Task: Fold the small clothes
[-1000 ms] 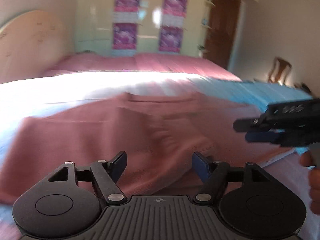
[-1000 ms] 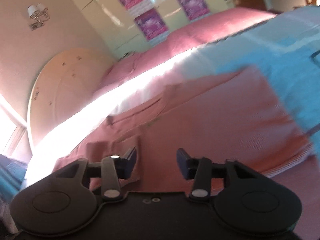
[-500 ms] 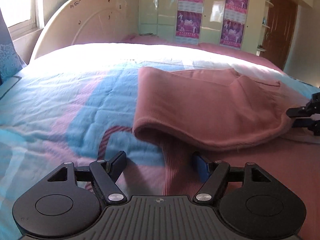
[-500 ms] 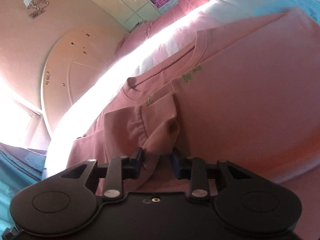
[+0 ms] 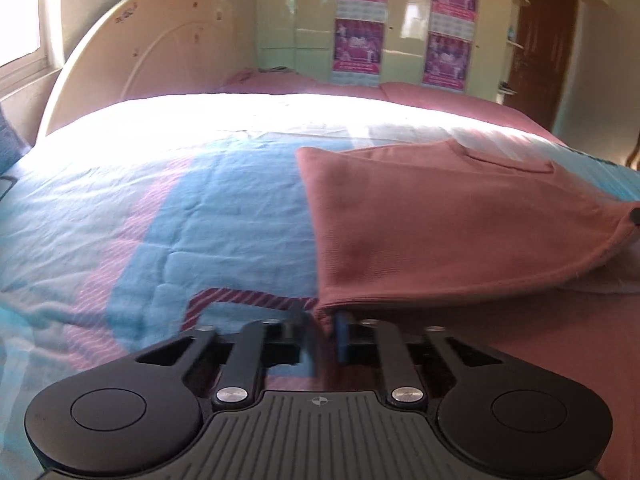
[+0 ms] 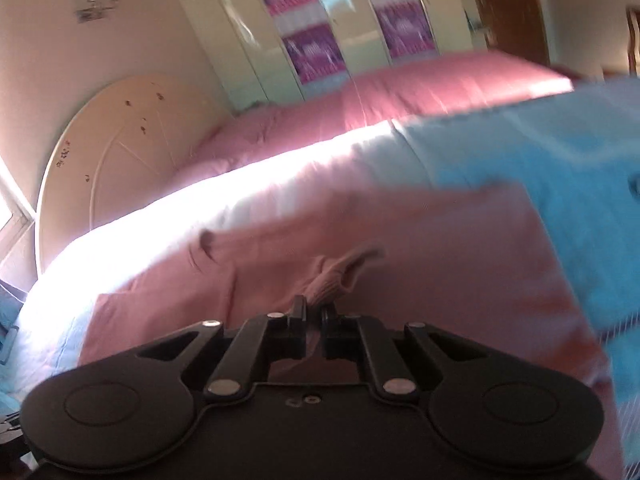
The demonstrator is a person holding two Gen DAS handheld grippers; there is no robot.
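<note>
A dusty-pink T-shirt [image 5: 452, 224] lies on the bed, one side folded over itself. My left gripper [image 5: 323, 330] is shut on the near corner of the shirt's folded edge, close to the bedspread. In the right wrist view my right gripper [image 6: 314, 320] is shut on a bunched ribbed edge of the same shirt [image 6: 420, 264], which is lifted and blurred by motion. A tip of the right gripper [image 5: 635, 215] shows at the right edge of the left wrist view, at the shirt's far corner.
The bed has a blue and pink striped bedspread [image 5: 160, 216]. A cream headboard [image 5: 160, 60] stands at the back left. A wardrobe with purple posters [image 5: 400, 24] and a brown door [image 5: 544, 48] are behind the bed. A pink cover [image 6: 400, 100] lies beyond.
Both grippers closed on the shirt: the left from open to shut on the folded corner, the right from nearly shut to shut. The shirt's fold has been drawn tighter and the right view swung upward.
</note>
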